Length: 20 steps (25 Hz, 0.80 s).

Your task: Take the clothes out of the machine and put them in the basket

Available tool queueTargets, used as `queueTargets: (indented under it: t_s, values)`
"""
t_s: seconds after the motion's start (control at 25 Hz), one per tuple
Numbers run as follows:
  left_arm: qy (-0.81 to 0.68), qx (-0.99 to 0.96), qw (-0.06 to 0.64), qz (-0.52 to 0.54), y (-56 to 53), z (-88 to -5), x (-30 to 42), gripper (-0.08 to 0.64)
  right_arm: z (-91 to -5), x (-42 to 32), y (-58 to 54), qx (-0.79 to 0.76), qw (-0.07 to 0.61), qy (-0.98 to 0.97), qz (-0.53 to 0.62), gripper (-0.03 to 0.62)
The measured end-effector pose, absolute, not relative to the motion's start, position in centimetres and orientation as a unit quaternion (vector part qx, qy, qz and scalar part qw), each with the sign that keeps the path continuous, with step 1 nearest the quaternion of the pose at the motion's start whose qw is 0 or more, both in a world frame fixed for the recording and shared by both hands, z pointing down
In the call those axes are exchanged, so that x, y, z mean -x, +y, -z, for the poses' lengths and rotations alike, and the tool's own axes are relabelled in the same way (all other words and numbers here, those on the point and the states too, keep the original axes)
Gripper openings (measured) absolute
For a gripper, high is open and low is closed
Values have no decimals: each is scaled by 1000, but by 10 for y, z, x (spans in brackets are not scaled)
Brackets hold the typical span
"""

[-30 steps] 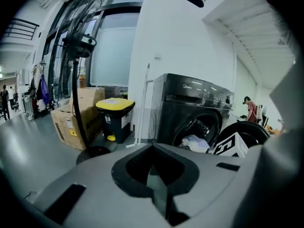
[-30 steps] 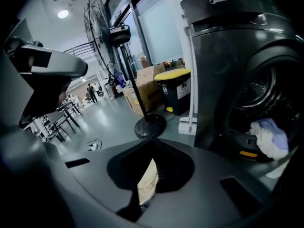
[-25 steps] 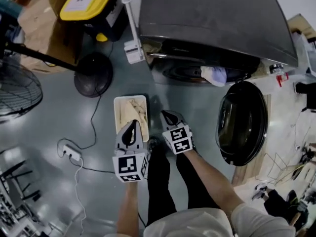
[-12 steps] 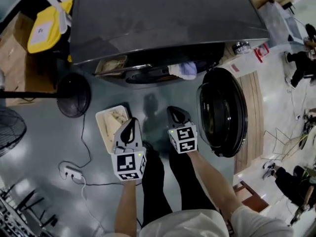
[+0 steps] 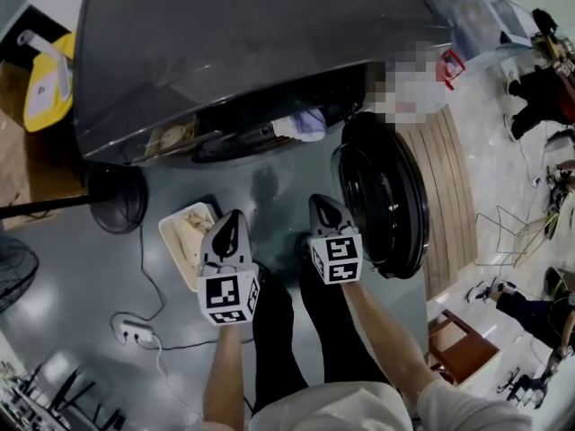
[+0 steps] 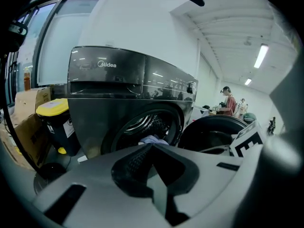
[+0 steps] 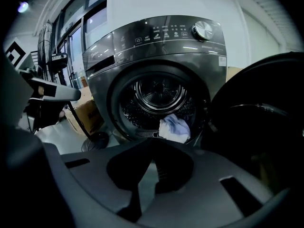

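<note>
Clothes (image 5: 305,124): lay as a pale bluish-white bundle at the lower lip of the drum opening of the washing machine (image 5: 252,43), resting on the rim and not yet lifted out. Door (image 5: 382,196): stood swung fully open to the machine's right, round and dark.

Basket (image 5: 167,241): sat on the grey floor in front of the machine's left part, with a cream cloth inside, just beside the left claw (image 5: 232,218) as seen from the head view.

Left claw: was pinched together at the tips, with nothing between them, and aimed toward the machine's front. Right claw (image 5: 322,203): was likewise closed tip to tip and empty, pointed at the drum mouth, with the bundle straight ahead but well apart from it.

Elsewhere: a round fan base (image 5: 117,196) near the machine's left corner, a power strip (image 5: 135,330) on the floor, and a yellow-lidded bin (image 5: 45,88) at far left.
</note>
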<state>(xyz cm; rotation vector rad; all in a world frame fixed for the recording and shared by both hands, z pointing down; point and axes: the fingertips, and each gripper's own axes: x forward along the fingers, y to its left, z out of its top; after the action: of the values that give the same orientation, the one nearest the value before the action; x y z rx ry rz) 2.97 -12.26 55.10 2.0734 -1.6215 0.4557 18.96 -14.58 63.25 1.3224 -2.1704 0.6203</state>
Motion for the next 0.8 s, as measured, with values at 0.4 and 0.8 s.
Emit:
queueTargets:
  t_s: [0.4, 0.8]
  values:
    - [-574, -764, 239, -172, -136, -565, -46, 18, -635, -205, -149, -487, 251, -804, -234, 78]
    - [-568, -768, 241, -171, -148, -572, -46, 18, -648, -198, -159, -484, 249, -810, -219, 393]
